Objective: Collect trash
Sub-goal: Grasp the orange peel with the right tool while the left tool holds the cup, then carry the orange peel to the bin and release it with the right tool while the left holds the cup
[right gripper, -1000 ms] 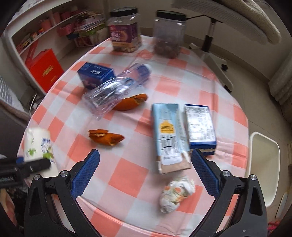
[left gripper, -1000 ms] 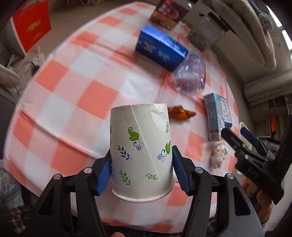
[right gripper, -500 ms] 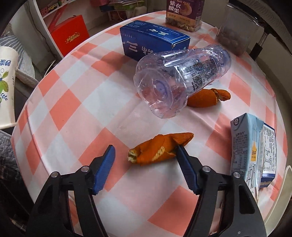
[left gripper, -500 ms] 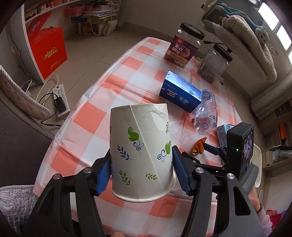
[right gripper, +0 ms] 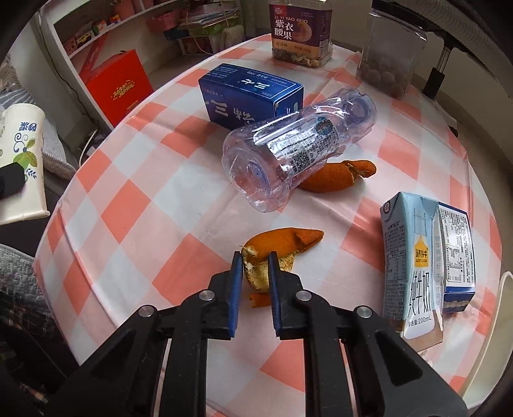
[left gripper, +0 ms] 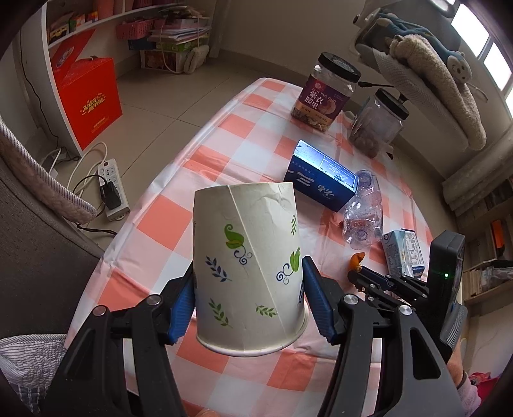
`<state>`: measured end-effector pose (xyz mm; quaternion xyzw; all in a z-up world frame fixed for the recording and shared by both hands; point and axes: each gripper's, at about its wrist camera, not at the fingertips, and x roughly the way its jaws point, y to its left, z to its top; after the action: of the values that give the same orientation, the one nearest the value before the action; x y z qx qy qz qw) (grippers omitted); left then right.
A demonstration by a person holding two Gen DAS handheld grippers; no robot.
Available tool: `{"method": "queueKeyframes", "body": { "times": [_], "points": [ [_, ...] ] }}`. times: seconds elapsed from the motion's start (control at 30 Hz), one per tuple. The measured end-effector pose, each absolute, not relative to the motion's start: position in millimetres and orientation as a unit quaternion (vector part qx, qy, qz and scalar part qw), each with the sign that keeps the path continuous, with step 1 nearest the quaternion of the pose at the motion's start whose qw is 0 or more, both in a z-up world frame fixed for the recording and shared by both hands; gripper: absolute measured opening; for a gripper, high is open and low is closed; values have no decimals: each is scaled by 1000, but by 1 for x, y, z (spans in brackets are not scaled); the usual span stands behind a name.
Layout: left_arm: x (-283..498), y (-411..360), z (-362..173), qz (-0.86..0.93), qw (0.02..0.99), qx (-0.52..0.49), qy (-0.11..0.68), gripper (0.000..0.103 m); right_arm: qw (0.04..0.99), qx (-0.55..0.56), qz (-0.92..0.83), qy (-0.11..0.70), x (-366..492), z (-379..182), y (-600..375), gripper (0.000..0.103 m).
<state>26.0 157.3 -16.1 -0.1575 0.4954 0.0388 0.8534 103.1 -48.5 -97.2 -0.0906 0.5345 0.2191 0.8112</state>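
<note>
My left gripper (left gripper: 248,290) is shut on an upside-down white paper cup with leaf prints (left gripper: 248,256), held above the near left edge of the round table. The cup also shows at the left of the right wrist view (right gripper: 21,166). My right gripper (right gripper: 255,261) is shut on the near end of an orange peel (right gripper: 282,242) lying on the checkered tablecloth (right gripper: 128,205). A second orange peel (right gripper: 336,178) lies under an empty clear plastic bottle (right gripper: 298,150). A milk carton (right gripper: 410,272) lies on the right.
A blue box (right gripper: 250,93) lies behind the bottle. Two jars (right gripper: 301,29) (right gripper: 391,61) stand at the far edge. A second blue carton (right gripper: 455,253) lies beside the milk carton. A red box (left gripper: 86,99) and power strip (left gripper: 112,186) are on the floor at left.
My right gripper has closed on the near orange peel. My left gripper has drawn back and tilted up with the cup, so more floor and shelves show.
</note>
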Motion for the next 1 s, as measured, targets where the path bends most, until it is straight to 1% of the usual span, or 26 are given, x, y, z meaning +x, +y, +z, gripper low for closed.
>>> {"method": "queueKeyframes", "body": {
  "times": [0.13,0.6,1.0],
  "points": [
    [27,157,-15,40,854,-163,493,61,817,-83,228,523,98,-85,-51,11],
    [35,133,-3,24,866,-167,471,61,850,-56,235,468,83,-34,-74,10],
    [52,84,-2,-9,876,-156,456,61,881,-28,173,440,83,-5,-146,10]
  ]
}}
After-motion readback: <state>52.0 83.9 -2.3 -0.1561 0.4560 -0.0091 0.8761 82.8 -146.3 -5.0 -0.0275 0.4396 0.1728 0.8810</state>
